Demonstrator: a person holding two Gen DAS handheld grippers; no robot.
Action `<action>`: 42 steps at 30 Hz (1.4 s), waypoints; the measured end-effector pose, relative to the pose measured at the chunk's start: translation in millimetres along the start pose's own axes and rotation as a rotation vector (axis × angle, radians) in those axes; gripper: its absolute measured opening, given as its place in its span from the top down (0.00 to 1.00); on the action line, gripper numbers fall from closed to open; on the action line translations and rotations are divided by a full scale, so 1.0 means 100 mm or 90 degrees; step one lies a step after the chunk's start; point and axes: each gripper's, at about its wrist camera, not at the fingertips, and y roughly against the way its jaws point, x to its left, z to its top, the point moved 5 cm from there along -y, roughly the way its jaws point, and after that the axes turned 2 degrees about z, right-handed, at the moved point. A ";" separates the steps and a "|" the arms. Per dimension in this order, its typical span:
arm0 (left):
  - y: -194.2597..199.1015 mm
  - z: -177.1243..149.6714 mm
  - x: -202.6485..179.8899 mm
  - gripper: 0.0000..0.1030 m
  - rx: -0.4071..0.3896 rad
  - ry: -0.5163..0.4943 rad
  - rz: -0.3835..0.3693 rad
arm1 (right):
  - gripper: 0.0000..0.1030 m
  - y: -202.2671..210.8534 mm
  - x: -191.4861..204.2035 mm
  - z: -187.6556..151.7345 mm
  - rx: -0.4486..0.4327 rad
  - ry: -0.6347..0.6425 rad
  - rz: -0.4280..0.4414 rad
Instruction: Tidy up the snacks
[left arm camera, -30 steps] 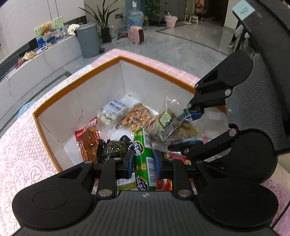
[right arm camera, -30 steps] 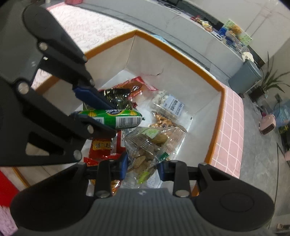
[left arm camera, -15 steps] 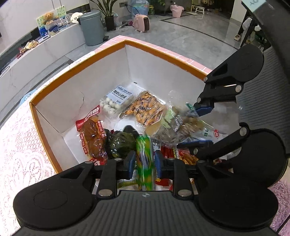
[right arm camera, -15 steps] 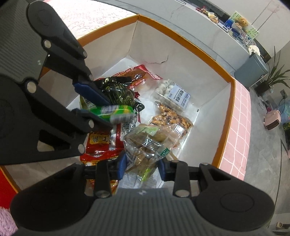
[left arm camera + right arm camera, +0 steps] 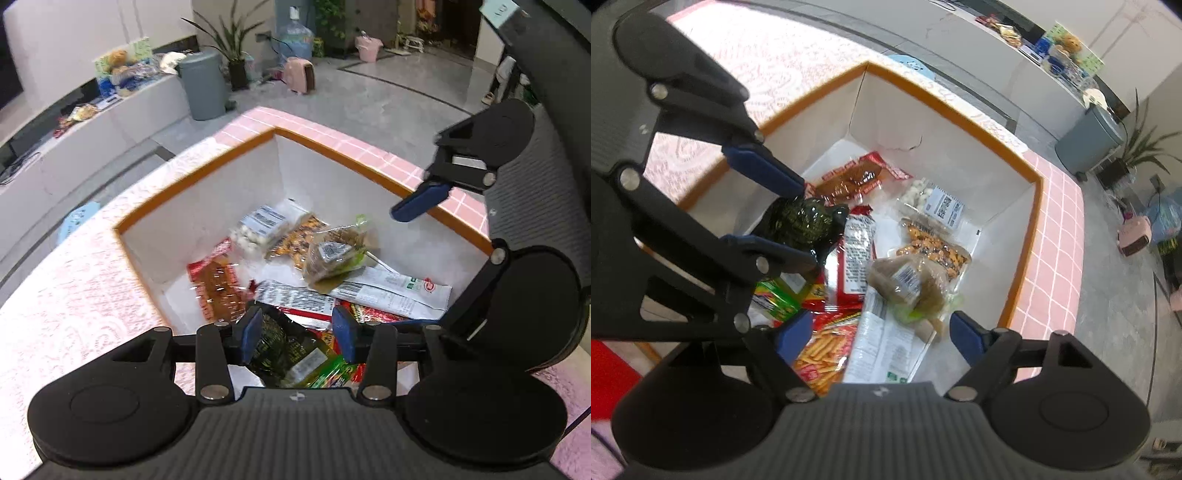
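An orange-rimmed white box (image 5: 354,155) (image 5: 960,122) holds several snack packs. My left gripper (image 5: 297,334) is open and empty over the near side of the box; it shows in the right wrist view (image 5: 790,218) too. The green sausage tube (image 5: 325,373) (image 5: 775,299) lies in the box below it, beside a dark green pack (image 5: 280,343) (image 5: 805,221). My right gripper (image 5: 879,336) is open and empty; it shows in the left wrist view (image 5: 413,258) too. The clear biscuit bag (image 5: 336,254) (image 5: 908,284) lies on a white pack (image 5: 391,291).
Red packs (image 5: 218,284) (image 5: 849,181), a nut pack (image 5: 934,247) and a white-ball pack (image 5: 262,225) fill the box floor. The box stands on a pink lace-covered table (image 5: 66,295). A grey bin (image 5: 203,85) and plant stand on the floor beyond.
Both grippers opened and let go: the green tube dropped from the left, the biscuit bag from the right. Both grippers rose away from the box.
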 end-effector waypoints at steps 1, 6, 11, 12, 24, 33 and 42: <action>0.06 0.00 0.03 0.50 -0.004 0.009 0.006 | 0.18 0.05 0.01 0.01 -0.001 -0.007 -0.001; 0.37 -0.07 0.19 0.49 -0.028 0.053 0.021 | 0.15 0.30 0.09 0.06 -0.015 -0.048 0.010; 0.74 -0.23 0.32 0.49 -0.056 0.095 0.033 | 0.13 0.57 0.21 0.08 -0.046 -0.111 0.037; 0.81 -0.27 0.34 0.48 -0.062 0.104 0.035 | 0.13 0.62 0.25 0.08 -0.055 -0.128 0.047; 1.54 -0.84 0.64 0.42 -0.146 0.251 0.106 | 0.08 1.09 0.78 -0.02 -0.180 -0.280 0.118; 1.77 -1.30 0.70 0.33 -0.191 0.324 0.167 | 0.03 1.21 1.14 -0.41 -0.278 -0.332 -0.013; 1.70 -1.53 0.53 0.29 -0.215 0.325 0.196 | 0.03 1.20 1.27 -0.79 -0.351 -0.342 -0.131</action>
